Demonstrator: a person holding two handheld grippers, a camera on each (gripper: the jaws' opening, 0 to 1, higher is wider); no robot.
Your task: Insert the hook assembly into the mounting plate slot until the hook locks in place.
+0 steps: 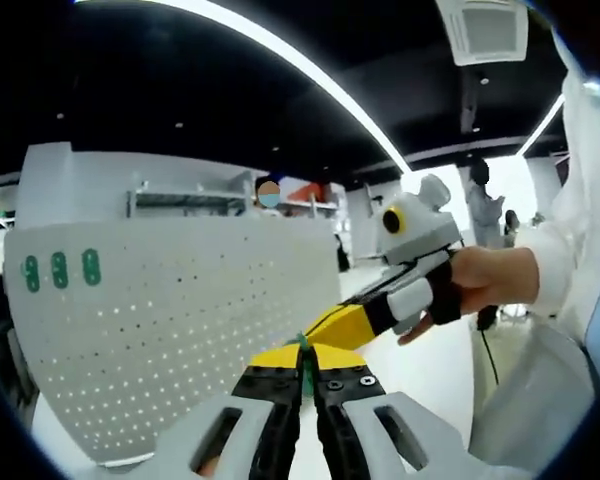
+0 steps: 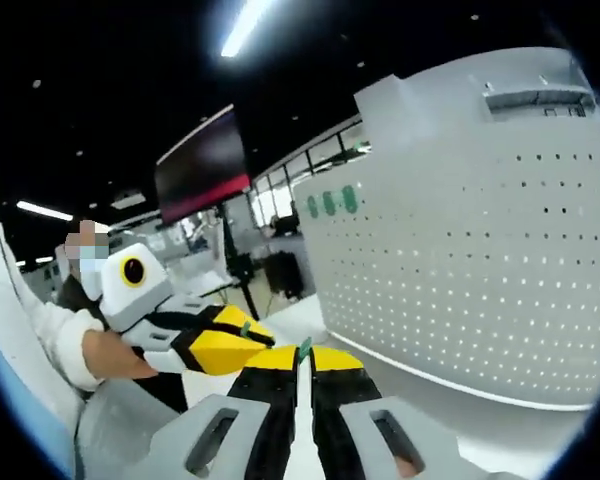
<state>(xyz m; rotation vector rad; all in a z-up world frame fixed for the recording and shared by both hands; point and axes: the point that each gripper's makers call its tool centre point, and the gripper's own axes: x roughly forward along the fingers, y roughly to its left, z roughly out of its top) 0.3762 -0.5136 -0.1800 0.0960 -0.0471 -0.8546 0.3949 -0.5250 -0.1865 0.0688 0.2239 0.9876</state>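
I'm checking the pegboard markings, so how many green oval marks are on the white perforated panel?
3. They sit in a short row on the white perforated panel, near its upper corner: first, second, third. Others may lie outside the view.

The pegboard point(image 1: 170, 340) is white, dotted all over with a regular grid of small holes that read dark in some rows and bright in others; three green oval marks point(image 1: 60, 270) sit in a row near its upper corner. Beside the pegboard, the left tool point(image 1: 305, 385) has black jaws with yellow tips on a pale grey body, and a thin green piece point(image 1: 302, 345) shows between the tips. The right tool point(image 2: 302, 385) has the same black, yellow and grey colouring. The sleeve point(image 1: 570, 250) is white. The desk point(image 2: 460, 420) under the pegboard is white.
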